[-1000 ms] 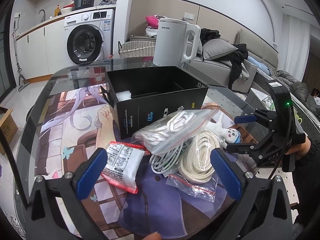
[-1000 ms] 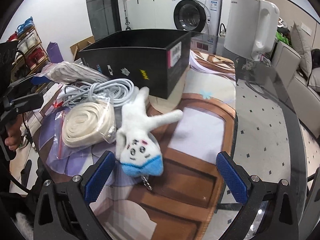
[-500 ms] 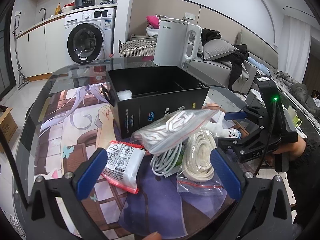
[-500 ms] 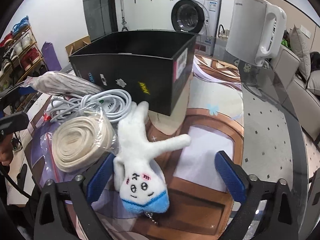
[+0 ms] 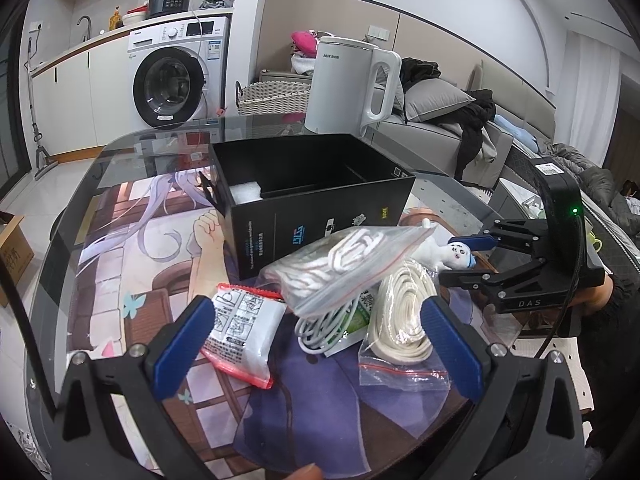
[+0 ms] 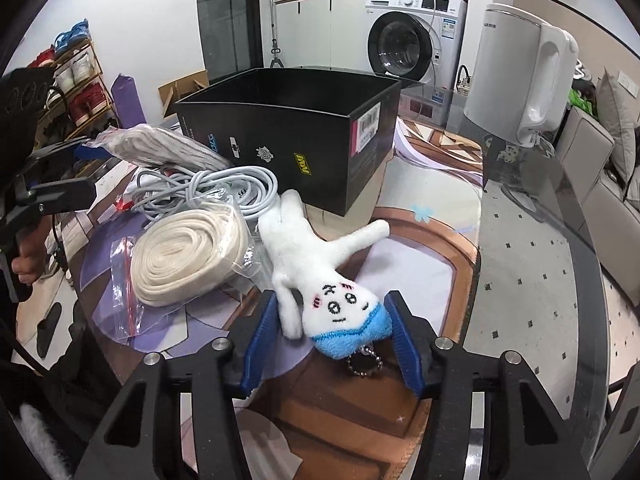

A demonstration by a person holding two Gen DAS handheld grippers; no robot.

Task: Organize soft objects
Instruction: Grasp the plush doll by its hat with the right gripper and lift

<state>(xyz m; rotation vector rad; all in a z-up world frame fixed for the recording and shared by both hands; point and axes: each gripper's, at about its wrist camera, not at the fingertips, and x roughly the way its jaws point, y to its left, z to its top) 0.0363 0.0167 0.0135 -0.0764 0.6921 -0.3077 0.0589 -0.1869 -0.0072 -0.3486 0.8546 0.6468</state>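
A white plush toy with a blue cap [image 6: 320, 276] lies on the printed mat in front of the open black box [image 6: 288, 136]. My right gripper [image 6: 332, 332] has its fingers closed in on both sides of the toy's head; it also shows in the left wrist view [image 5: 460, 260]. My left gripper [image 5: 316, 340] is open and empty over a pile: a red-edged white packet [image 5: 240, 332], a bagged white bundle [image 5: 344, 264], a white cable coil [image 5: 324, 328] and a bagged cream strap roll [image 5: 404, 320]. The plush also shows there [image 5: 444, 252].
A white electric kettle [image 5: 352, 88] stands behind the box [image 5: 312, 196] on the glass table [image 6: 532, 264]. A washing machine [image 5: 176, 76], a wicker basket [image 5: 272, 98] and a sofa [image 5: 448, 132] lie beyond. A shoe rack [image 6: 72, 76] stands off to the side.
My right gripper moved forward onto the plush toy and its fingers closed from wide open to the sides of its head. The left gripper stayed open over the pile.
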